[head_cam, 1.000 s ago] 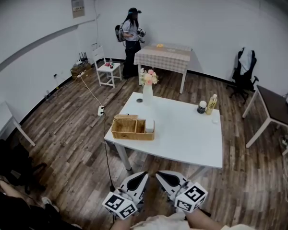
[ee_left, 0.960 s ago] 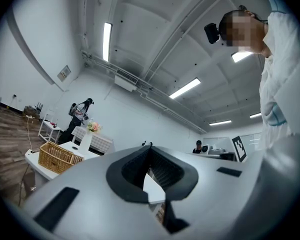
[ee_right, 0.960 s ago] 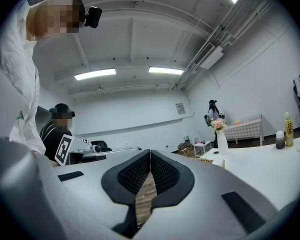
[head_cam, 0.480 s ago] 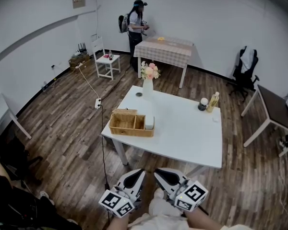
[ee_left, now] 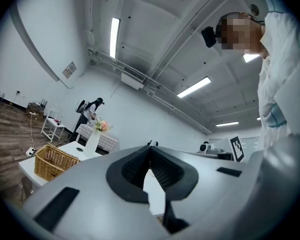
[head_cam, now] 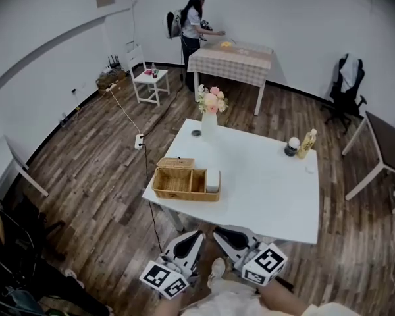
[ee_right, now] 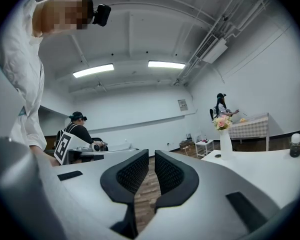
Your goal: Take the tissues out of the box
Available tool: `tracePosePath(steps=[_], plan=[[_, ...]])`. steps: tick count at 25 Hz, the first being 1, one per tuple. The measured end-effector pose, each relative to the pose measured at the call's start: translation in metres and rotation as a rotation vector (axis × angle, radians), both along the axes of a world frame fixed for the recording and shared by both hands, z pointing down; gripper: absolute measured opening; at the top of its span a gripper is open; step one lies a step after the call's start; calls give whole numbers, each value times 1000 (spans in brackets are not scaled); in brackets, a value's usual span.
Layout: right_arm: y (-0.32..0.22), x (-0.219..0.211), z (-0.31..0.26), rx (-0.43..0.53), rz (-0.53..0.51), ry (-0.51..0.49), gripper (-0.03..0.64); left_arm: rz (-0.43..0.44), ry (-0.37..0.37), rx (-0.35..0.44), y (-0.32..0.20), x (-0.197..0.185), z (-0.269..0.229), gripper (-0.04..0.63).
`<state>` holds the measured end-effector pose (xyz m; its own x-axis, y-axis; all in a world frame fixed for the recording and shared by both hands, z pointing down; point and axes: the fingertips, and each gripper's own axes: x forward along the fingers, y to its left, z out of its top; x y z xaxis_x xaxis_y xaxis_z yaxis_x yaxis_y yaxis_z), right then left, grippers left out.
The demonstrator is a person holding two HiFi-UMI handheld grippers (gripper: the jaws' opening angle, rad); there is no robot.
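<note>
L gripper [head_cam: 195, 237] & R gripper [head_cam: 221, 233] are hovering at bottom centre, jaws together, empty. White tissue bundle [head_cam: 212, 180] is sitting in tan woven wicker basket [head_cam: 183, 195], right compartment, mid-frame on white rectangular table [head_cam: 263, 189].

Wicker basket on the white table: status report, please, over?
Left gripper and right gripper shut, empty, held short of the table. Wicker basket untouched, white item in its right-end compartment. Nothing in the way.
</note>
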<state>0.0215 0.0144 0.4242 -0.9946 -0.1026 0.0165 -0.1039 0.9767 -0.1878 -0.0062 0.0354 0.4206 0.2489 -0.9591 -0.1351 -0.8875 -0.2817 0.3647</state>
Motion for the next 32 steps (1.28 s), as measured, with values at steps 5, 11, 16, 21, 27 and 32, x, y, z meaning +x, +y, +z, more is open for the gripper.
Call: tracePosePath(steps=[5, 11, 16, 21, 27, 32], plan=[[-39, -28, -2, 2, -25, 17, 48, -8, -9, -1, -45, -26, -7, 2], [-86, -48, -6, -8, -34, 22, 98, 6, -45, -14, -93, -42, -13, 3], [-122, -59, -5, -14, -18, 8, 125, 30, -86, -24, -127, -50, -15, 3], [-146, -70, 1, -20, 9, 15, 140, 34, -87, -36, -149, -65, -7, 2], [-165, -86, 11, -22, 70, 51, 143, 86, -84, -24, -171, -83, -6, 2], [-186, -104, 22, -33, 180, 80, 152, 172, -78, -19, -192, -108, -4, 2]])
